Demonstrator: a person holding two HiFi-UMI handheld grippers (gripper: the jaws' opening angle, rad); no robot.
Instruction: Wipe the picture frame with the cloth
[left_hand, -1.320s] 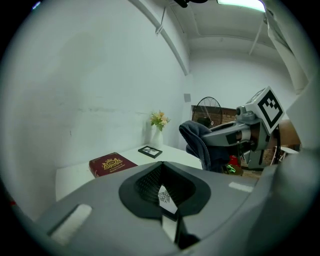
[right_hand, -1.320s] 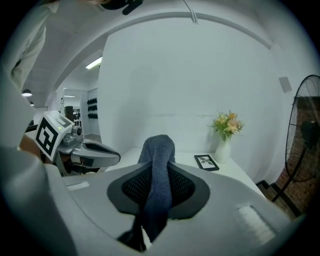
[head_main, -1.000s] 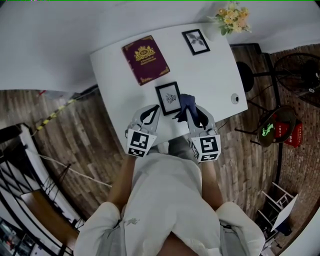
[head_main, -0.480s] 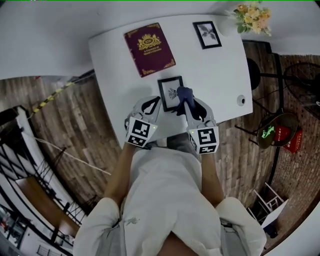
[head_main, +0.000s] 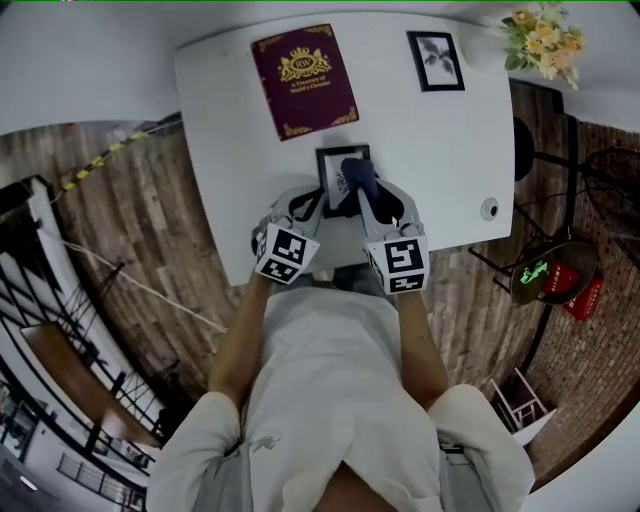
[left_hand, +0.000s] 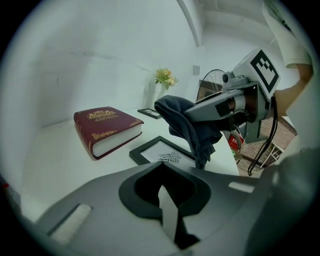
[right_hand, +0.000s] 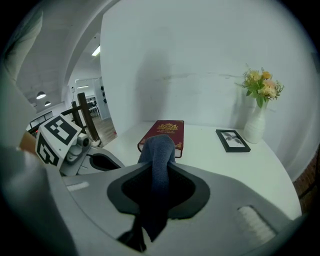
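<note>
Nearest us, the left hand-held gripper (head_main: 305, 207) has its jaws pressed together on nothing, low over the near edge of the table (head_main: 450, 150). Beside it, the right hand-held gripper (head_main: 368, 200) pinches the dark blue cloth (left_hand: 187, 122), whose loose end hangs over the right side of the picture frame (left_hand: 155, 149) lying flat just beyond; we cannot confirm contact. We judge the wiping to be barely begun: next, the cloth needs pressing down and sweeping across the glass. Farther off lie a red book (head_main: 303, 80) and a second frame (head_main: 436, 60).

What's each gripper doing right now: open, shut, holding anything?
Left gripper: shut, nothing between its jaws.
Right gripper: shut on the dark blue cloth, above the picture frame.
</note>
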